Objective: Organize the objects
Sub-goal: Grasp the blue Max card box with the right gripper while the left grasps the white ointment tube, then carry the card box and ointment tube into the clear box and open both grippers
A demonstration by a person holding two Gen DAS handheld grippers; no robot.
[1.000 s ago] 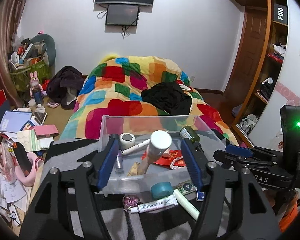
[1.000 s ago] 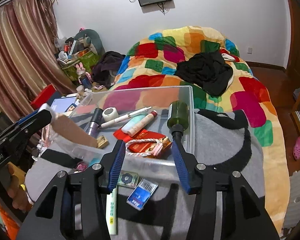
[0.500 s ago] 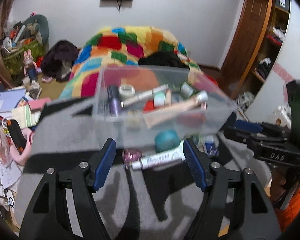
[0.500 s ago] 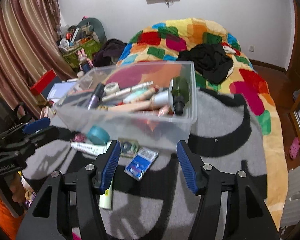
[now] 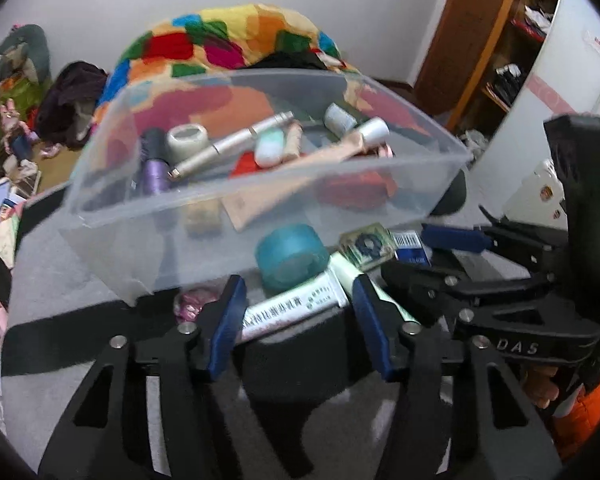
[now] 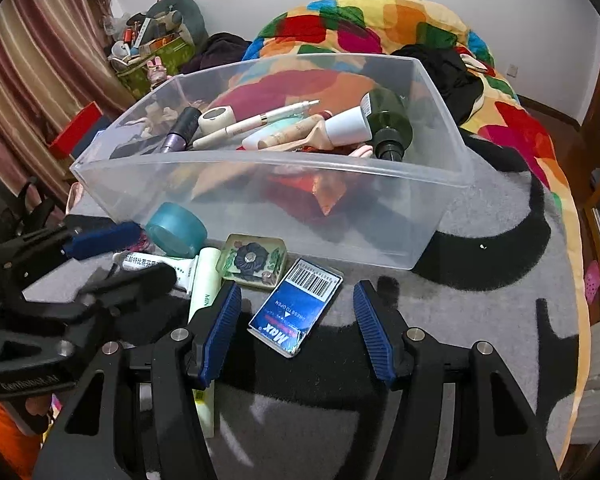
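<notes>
Both angled downward: left gripper [image 5: 298, 314] closing astride white printed tube [image 5: 290, 307]; right gripper [image 6: 296, 322] open around blue "Max" box [image 6: 296, 308] at twelve o'clock.

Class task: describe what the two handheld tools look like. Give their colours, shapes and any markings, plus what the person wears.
Both tools, left and right, have black angular frames with silver bolts and ribbed blue pads. White "DAS" lettering marks the right tool's body; the left's lettering is partly readable. An orange sleeve shows.
</notes>
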